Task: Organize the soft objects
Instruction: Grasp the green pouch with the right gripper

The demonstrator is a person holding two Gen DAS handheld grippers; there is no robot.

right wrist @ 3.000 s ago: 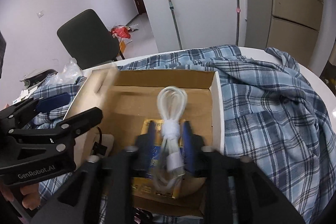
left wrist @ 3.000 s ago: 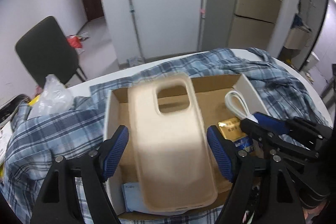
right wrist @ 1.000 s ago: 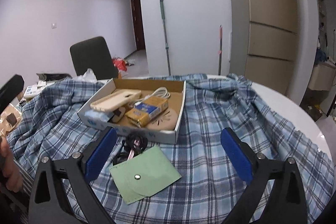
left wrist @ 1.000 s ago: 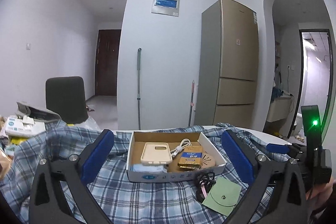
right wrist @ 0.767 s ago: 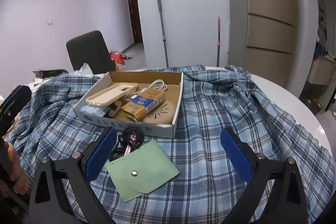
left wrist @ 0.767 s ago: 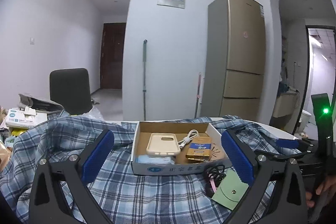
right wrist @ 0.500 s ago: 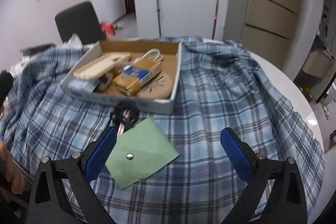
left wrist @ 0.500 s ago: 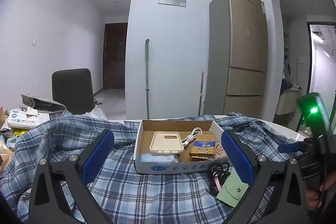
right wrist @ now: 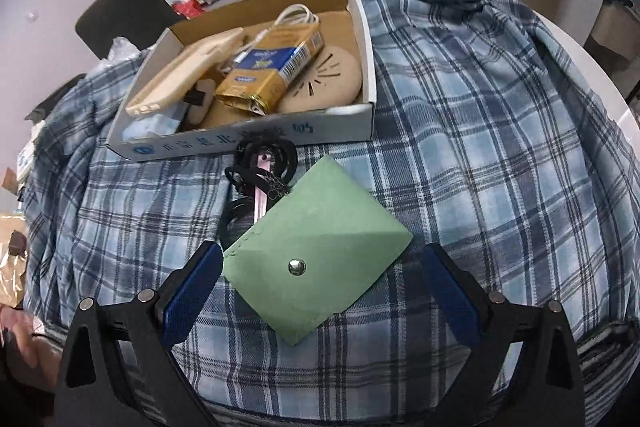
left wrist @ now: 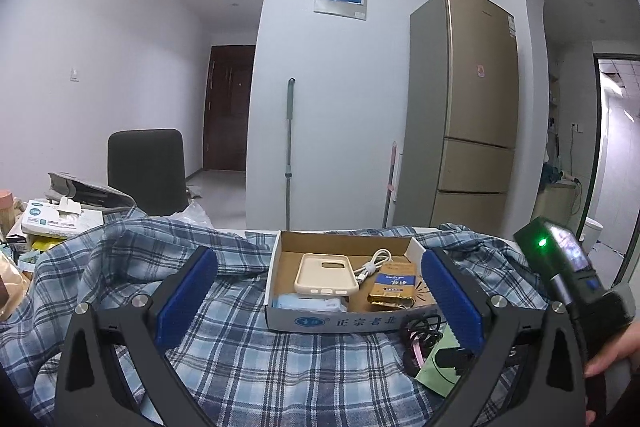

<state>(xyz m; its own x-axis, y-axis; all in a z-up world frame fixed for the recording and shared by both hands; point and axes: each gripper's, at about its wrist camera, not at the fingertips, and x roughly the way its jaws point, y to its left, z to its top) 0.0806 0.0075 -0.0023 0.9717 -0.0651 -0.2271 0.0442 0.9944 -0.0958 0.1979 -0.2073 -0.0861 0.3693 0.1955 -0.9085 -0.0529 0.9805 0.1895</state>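
Right hand-held gripper [right wrist: 320, 281] is spread wide and empty around the green pouch [right wrist: 316, 259]; a square, centred close is wanted, plaid cloth [right wrist: 480, 147] kept out

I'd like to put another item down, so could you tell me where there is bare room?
Free: plaid cloth right of the cardboard box and green pouch. Crowded: the box, and the strip in front of it with black cords.
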